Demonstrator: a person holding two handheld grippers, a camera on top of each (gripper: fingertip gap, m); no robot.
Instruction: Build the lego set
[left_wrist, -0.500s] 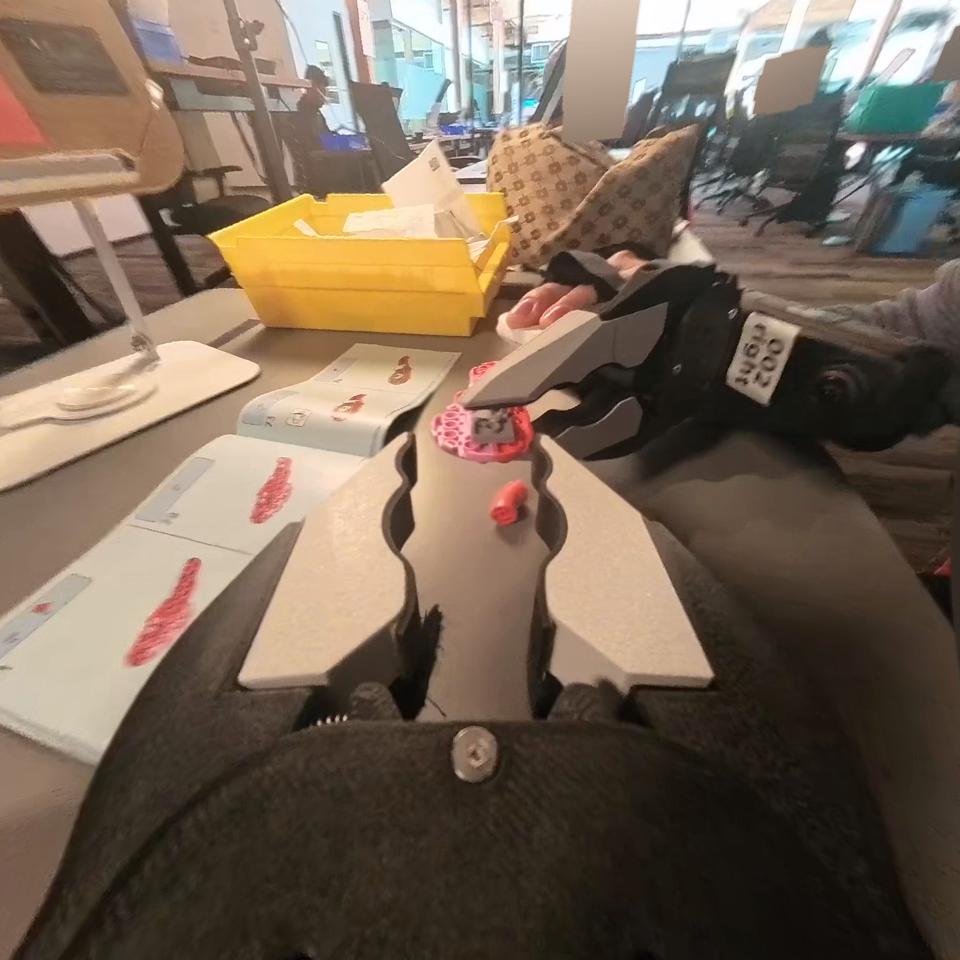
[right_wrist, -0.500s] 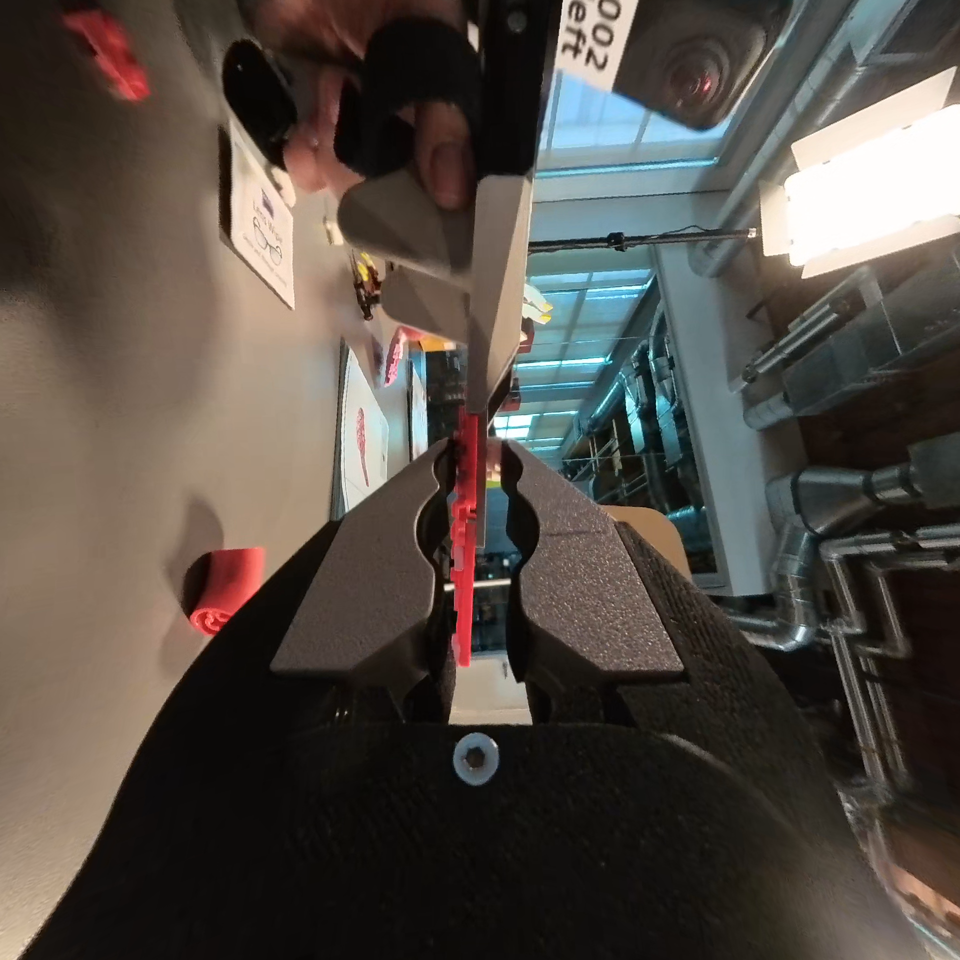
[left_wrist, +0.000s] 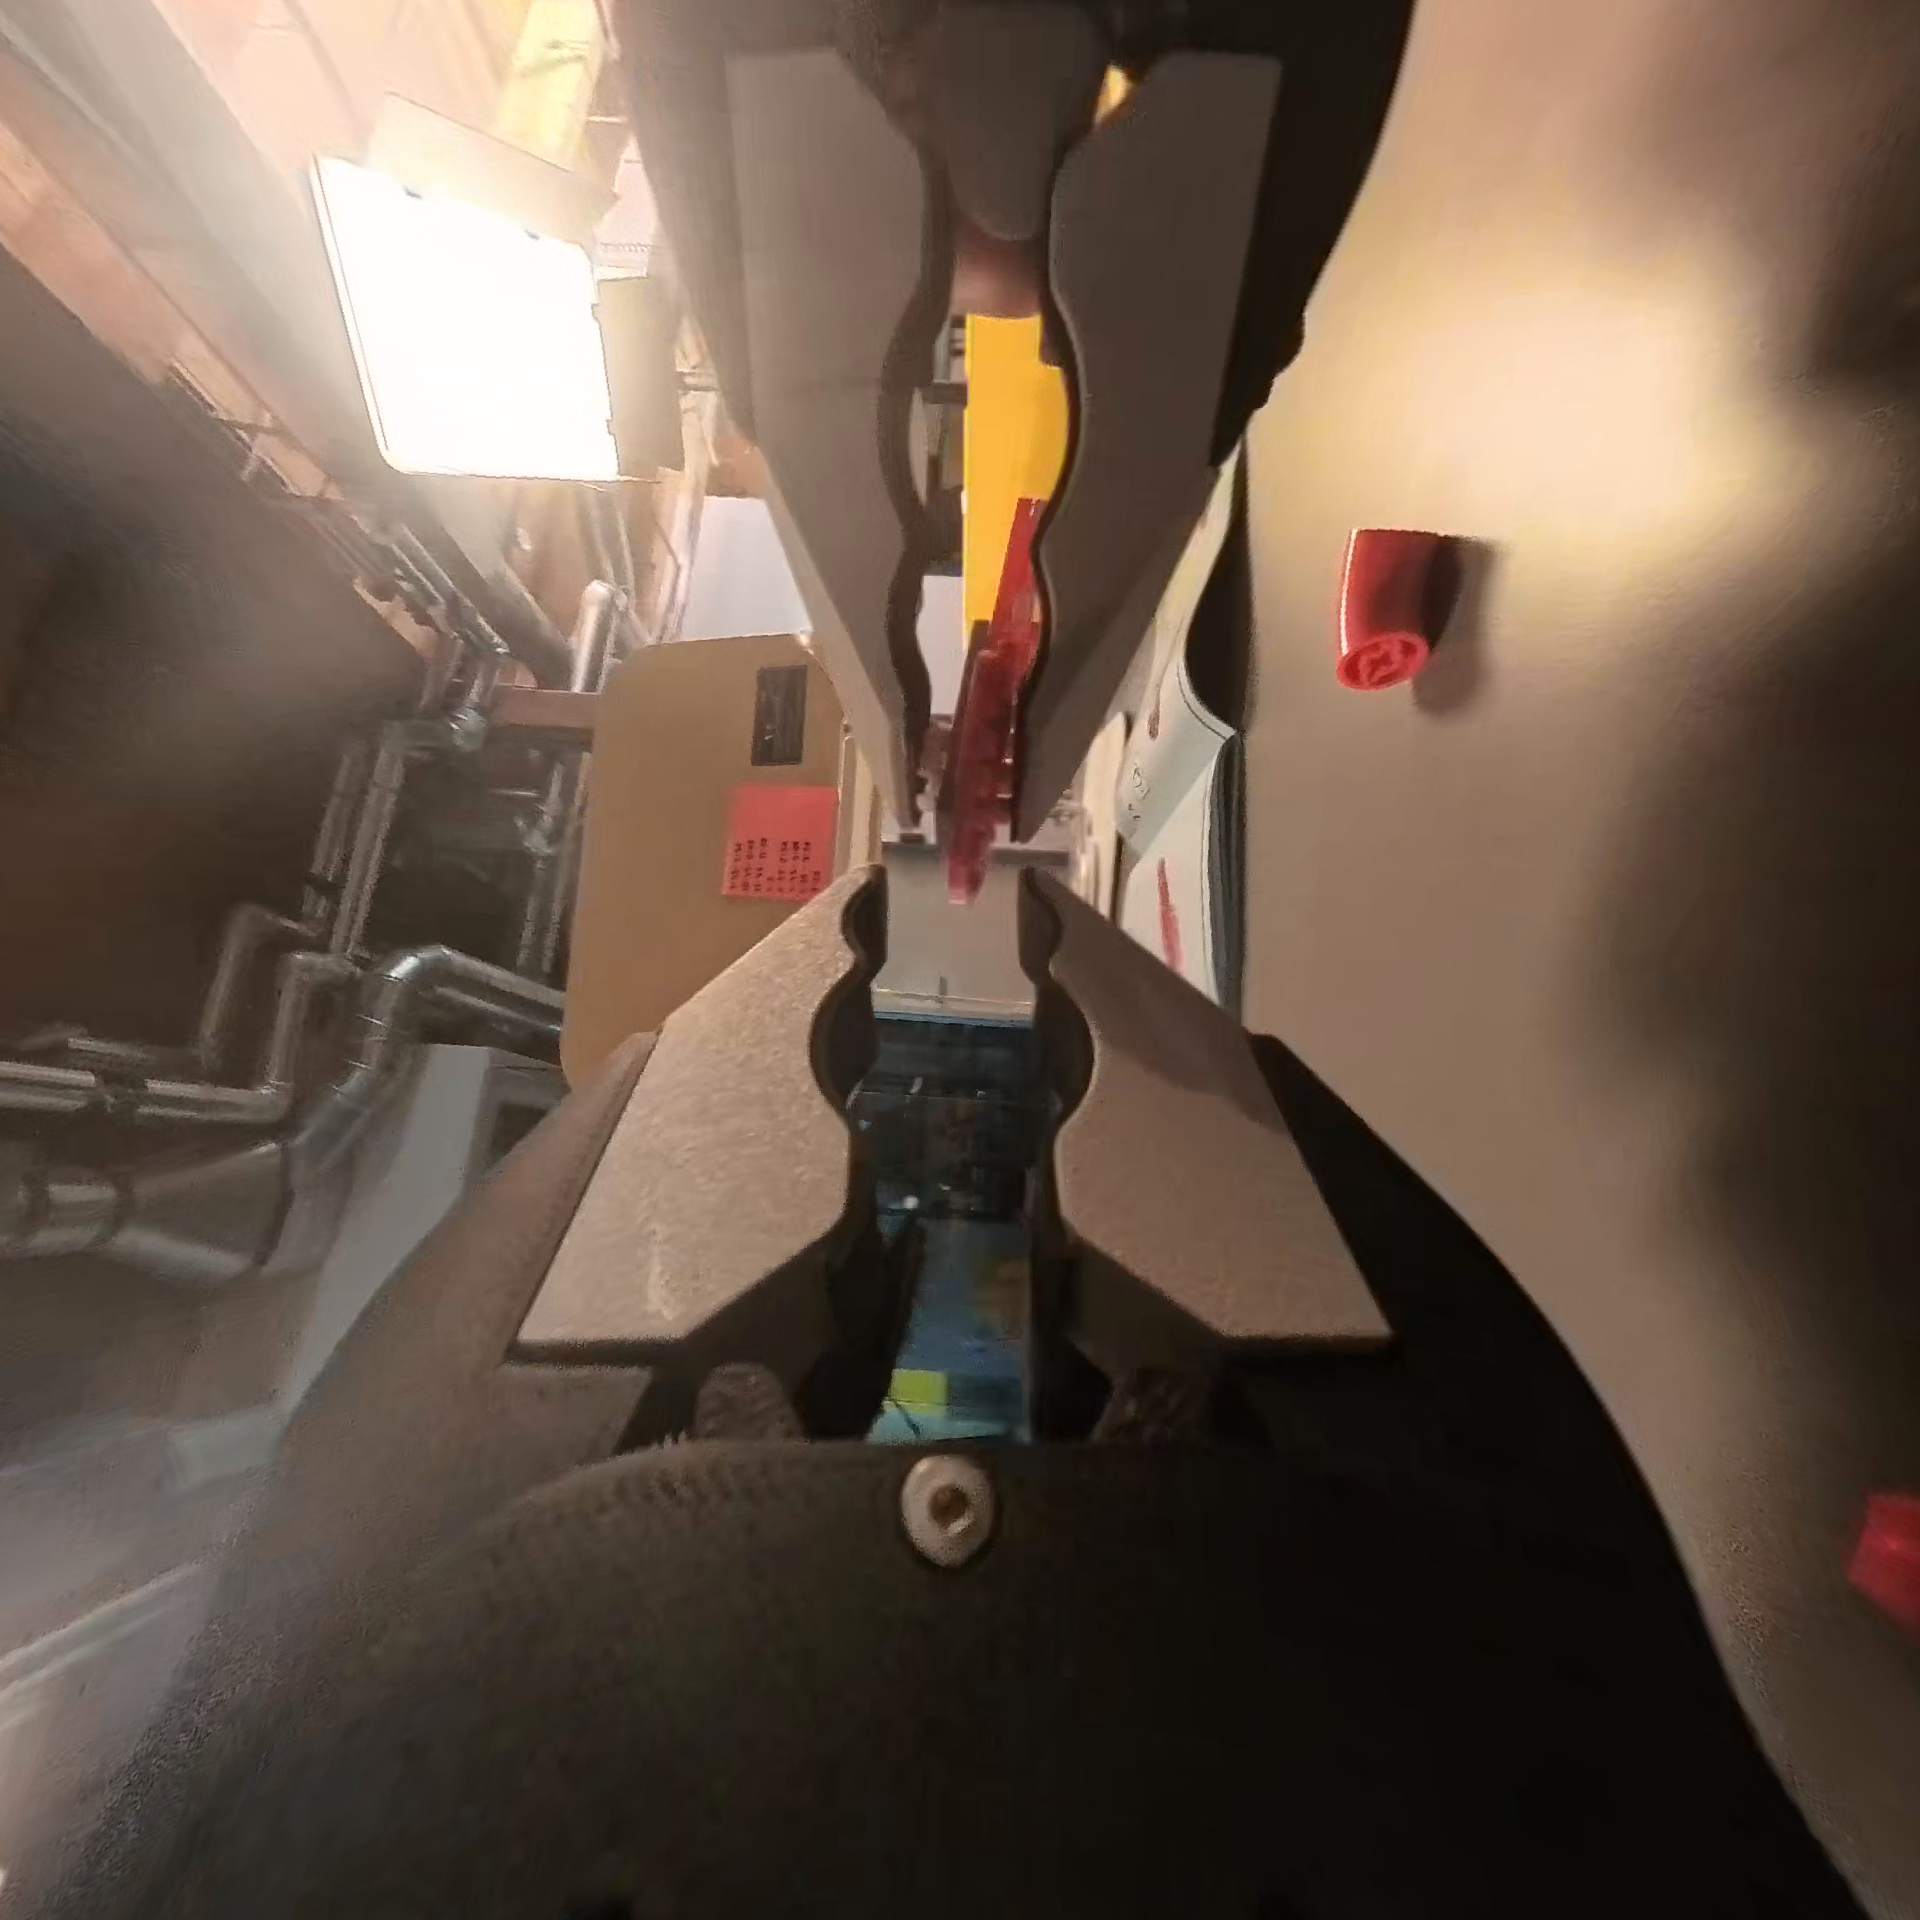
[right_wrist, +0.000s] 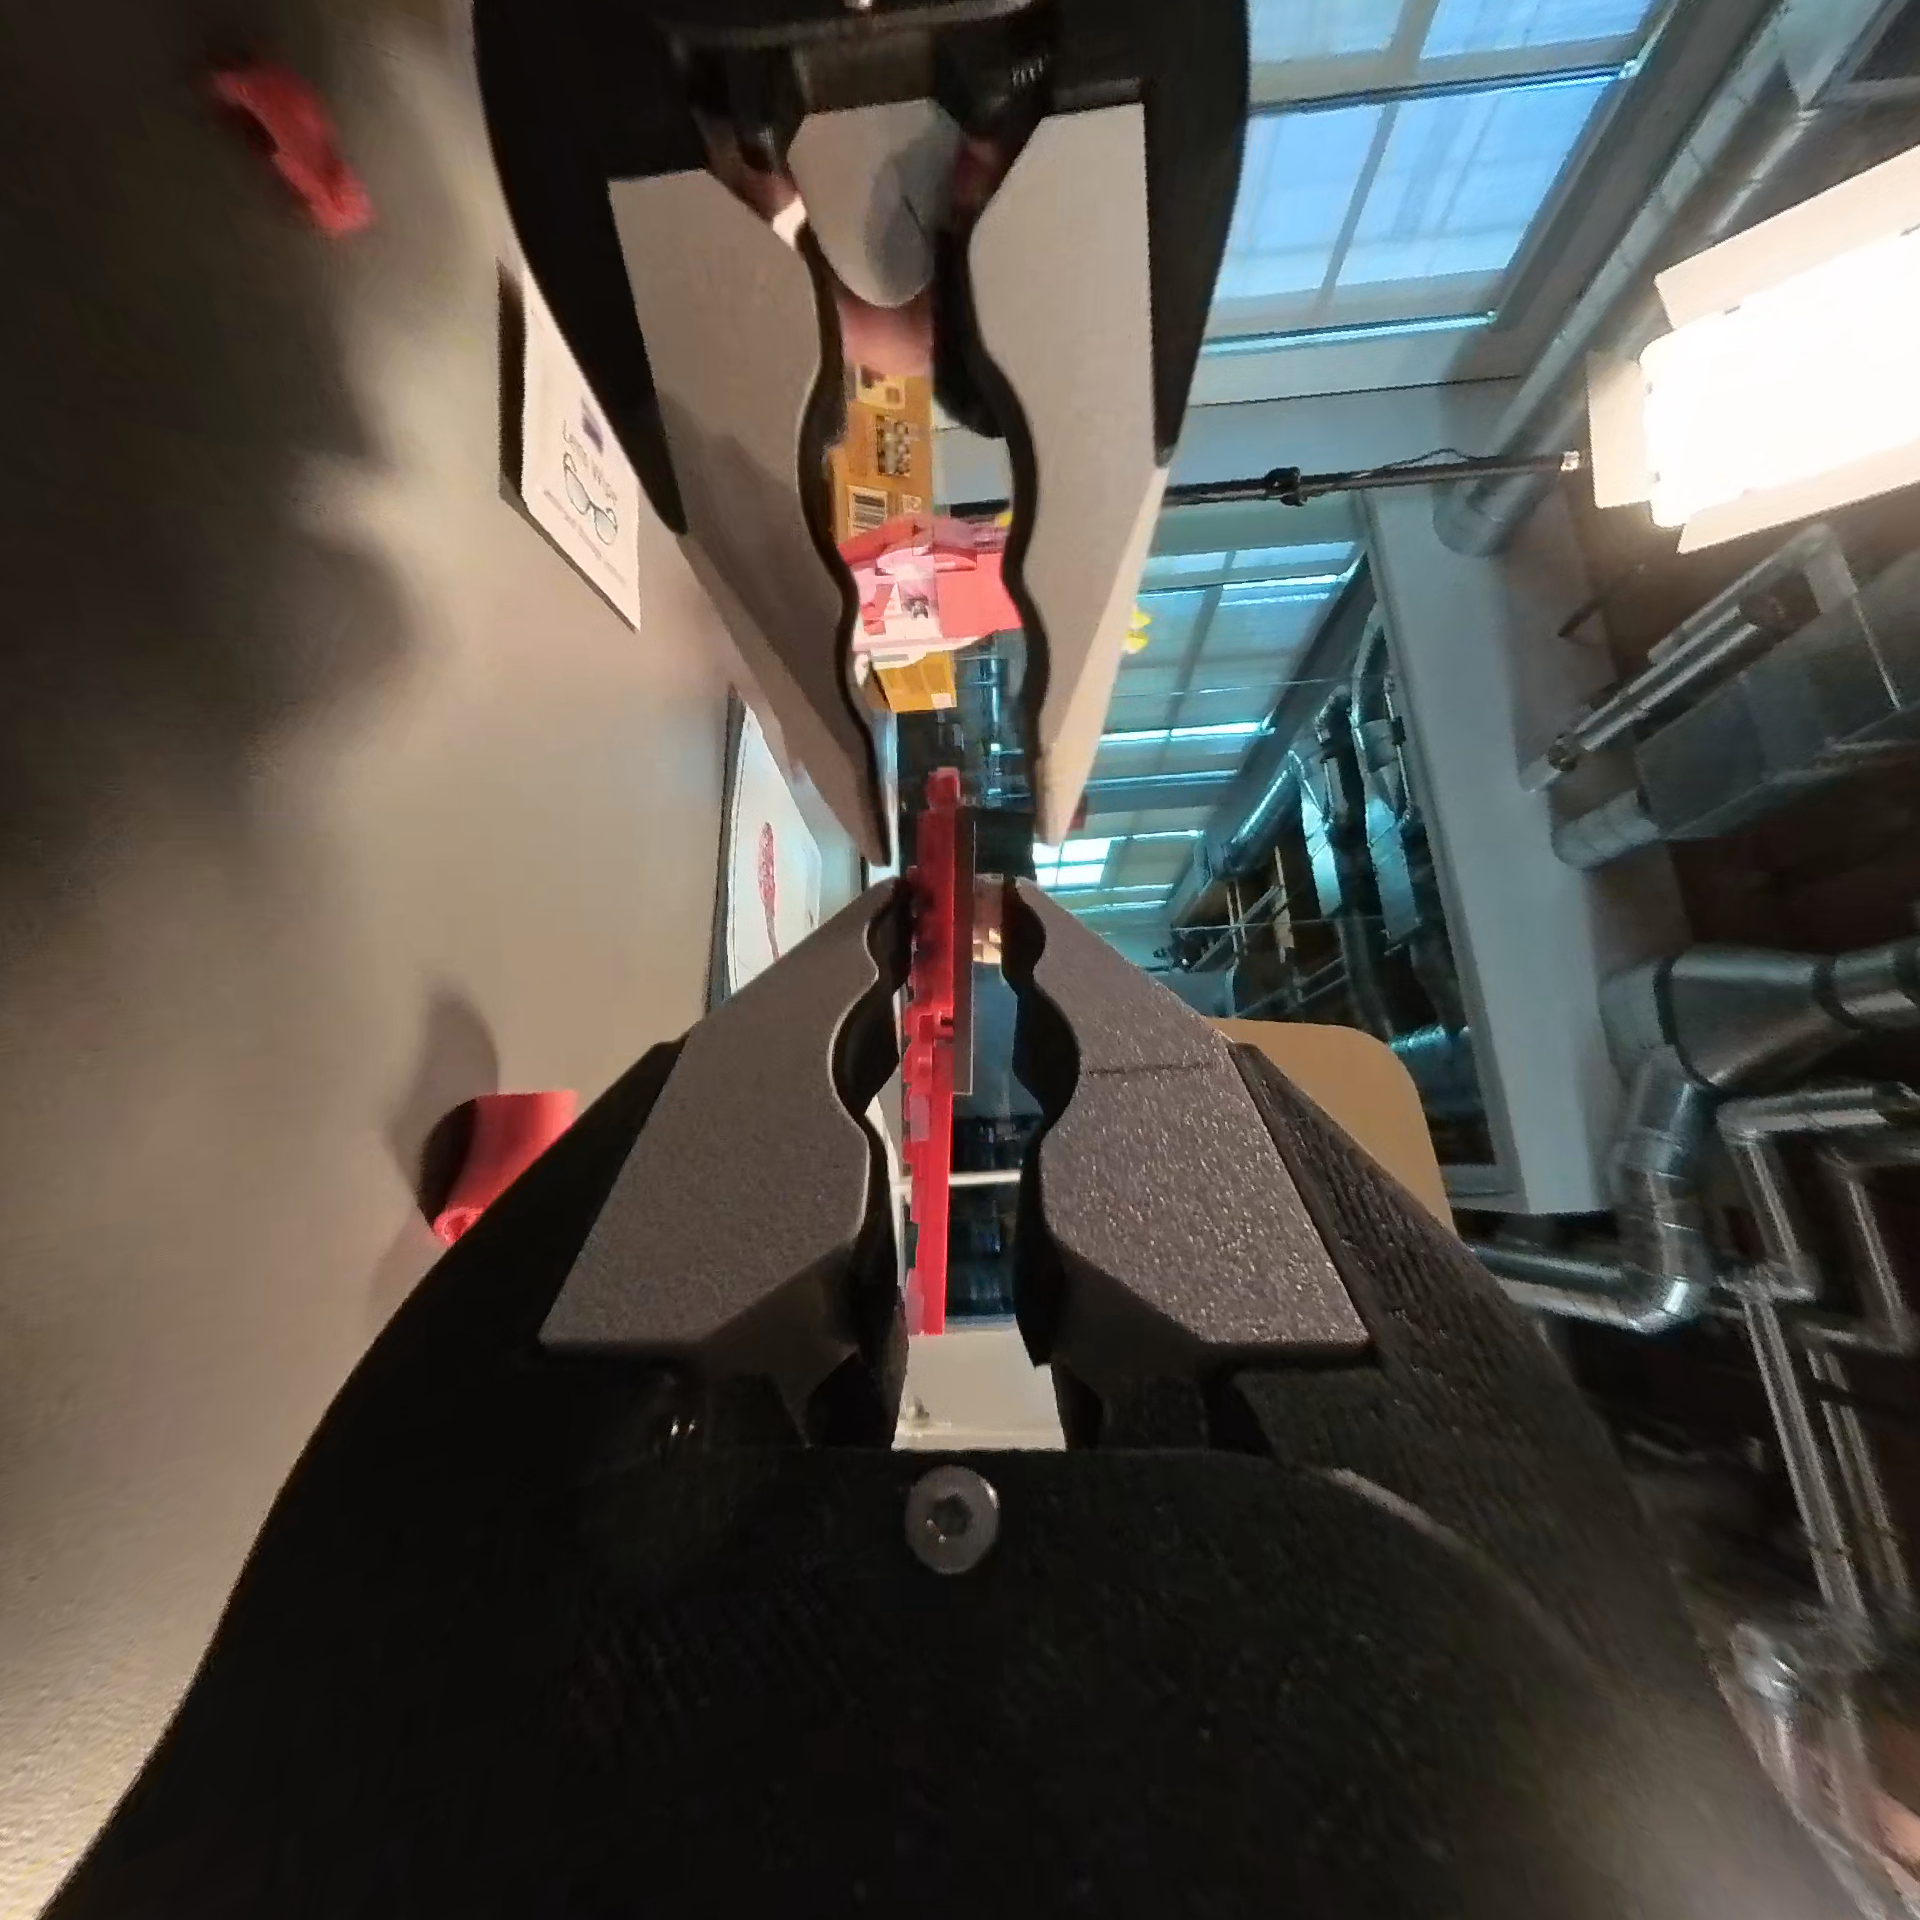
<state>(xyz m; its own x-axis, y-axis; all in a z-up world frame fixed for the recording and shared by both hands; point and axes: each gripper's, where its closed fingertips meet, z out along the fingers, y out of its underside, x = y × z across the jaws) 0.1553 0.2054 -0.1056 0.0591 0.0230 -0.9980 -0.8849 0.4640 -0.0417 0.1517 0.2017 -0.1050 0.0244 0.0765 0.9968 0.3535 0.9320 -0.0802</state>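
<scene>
Two grippers: left gripper (left_wrist: 954, 883), right gripper (right_wrist: 956, 894). One flat red plate (right_wrist: 935, 1039). Two small red cylinders: one (left_wrist: 1387, 613), another at frame edge (left_wrist: 1886, 1579). One open booklet (left_wrist: 1184, 748). One yellow bin (left_wrist: 1003, 447). One cardboard box (left_wrist: 686, 831). Two lamp panels (right_wrist: 1787, 384). One white card (right_wrist: 577, 488).

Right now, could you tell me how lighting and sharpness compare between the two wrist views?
Left wrist view: the bright light panel blows out and casts a warm haze, the edges smear with motion blur, and the red piece looks soft. Right wrist view: sharper, with the red piece crisp between the fingers; the windows stay readable, and only the corners blur. Both bend straight lines, fisheye-style.
</scene>
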